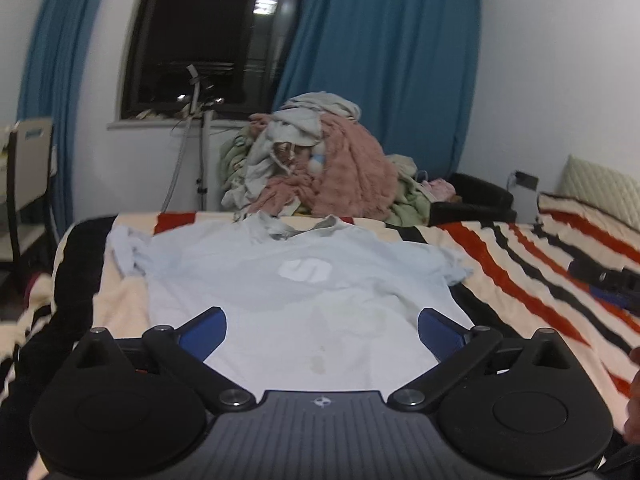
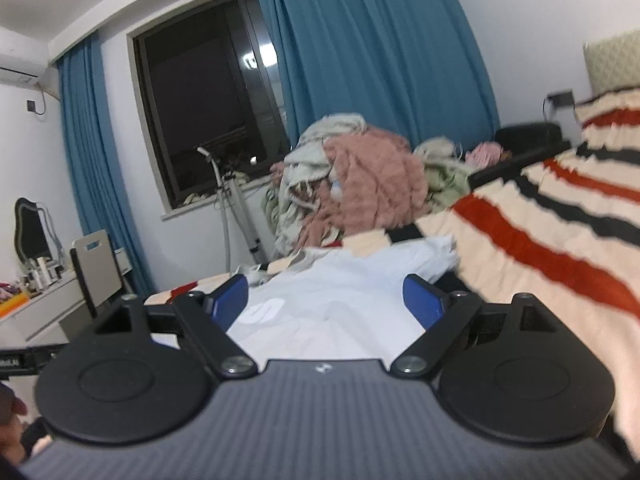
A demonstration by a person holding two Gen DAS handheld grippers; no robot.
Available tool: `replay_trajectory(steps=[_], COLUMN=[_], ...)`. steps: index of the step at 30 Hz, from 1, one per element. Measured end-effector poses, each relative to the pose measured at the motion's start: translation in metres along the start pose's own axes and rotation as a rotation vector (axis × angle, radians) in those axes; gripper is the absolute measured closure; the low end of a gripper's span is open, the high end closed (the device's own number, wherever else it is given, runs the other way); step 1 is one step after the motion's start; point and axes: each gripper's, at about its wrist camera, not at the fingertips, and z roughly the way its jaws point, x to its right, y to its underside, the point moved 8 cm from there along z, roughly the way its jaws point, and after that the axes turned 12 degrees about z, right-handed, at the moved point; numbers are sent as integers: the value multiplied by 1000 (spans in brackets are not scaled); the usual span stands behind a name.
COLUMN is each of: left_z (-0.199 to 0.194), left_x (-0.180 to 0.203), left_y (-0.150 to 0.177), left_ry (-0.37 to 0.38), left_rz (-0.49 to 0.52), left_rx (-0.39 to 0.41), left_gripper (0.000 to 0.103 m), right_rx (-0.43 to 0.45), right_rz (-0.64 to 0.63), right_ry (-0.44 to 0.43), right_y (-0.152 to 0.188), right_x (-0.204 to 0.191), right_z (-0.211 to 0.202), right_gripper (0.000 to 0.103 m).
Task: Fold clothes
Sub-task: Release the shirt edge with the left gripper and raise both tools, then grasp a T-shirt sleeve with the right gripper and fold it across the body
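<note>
One pale blue T-shirt (image 1: 304, 300) lies spread flat, front up, on the striped blanket (image 1: 520, 280) covering the bed; collar twd the far edge, hem twd the cameras. White "S"-type logo at chest, partly legible only. Faint stains low on the front, hard to make out. Shirt's hem hidden under the gripper body in both views. Its sleeve nr the bed's left edge is bunched; the other sleeve lies flatter, tip curled.

Left gripper (image 1: 322, 330) hangs over the shirt's lower part, fingers wide apart, blue pads (image 1: 204, 336) flanking the cloth, nothing between them — released. Can't tell if the pads touch the fabric. Pointing straight up the shirt twd collar.

Right gripper (image 2: 326, 304) also spread wide and empty, above the shirt (image 2: 340, 300) on its right side, aimed obliquely across it; view tilted and blurred, so height over cloth unclear. In the left wrist view this gripper shows only as a dark blurred shape at the frame's right edge.

Sliver of a hand (image 2: 10, 408) at the lower left margin of right view, cut off.

Beyond the bed's far edge: clothes pile (image 1: 316, 168), pink fuzzy item on top, grey and green pcs mixed. Behind it dark window (image 1: 208, 32), blue curtains (image 1: 380, 60).
</note>
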Motion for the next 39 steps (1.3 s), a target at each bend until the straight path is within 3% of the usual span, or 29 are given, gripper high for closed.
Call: replay_trajectory(steps=[7, 16, 20, 26, 28, 35, 39], left_z=[-2, 20, 27, 41, 48, 70, 87], left_x=[-31, -26, -30, -34, -35, -37, -34], left_y=[24, 43, 51, 58, 60, 64, 65], left_ry=[-56, -133, -164, -173, -170, -158, -134], left_rz=[-62, -47, -71, -106, -116, -150, -166], left_rx=[-28, -64, -88, -110, -114, -130, -141], left_gripper=[0, 0, 0, 0, 0, 0, 0], right_rx=[-105, -62, -77, -74, -53, -75, -76], right_rz=[161, 395, 546, 958, 1036, 977, 868], right_ry=[11, 85, 113, 22, -2, -50, -49], right_y=[11, -12, -9, 21, 26, 27, 17], right_x=[7, 49, 90, 180, 200, 217, 225], right_z=[48, 115, 154, 201, 216, 289, 336], right_gripper=[17, 16, 16, 17, 17, 20, 21])
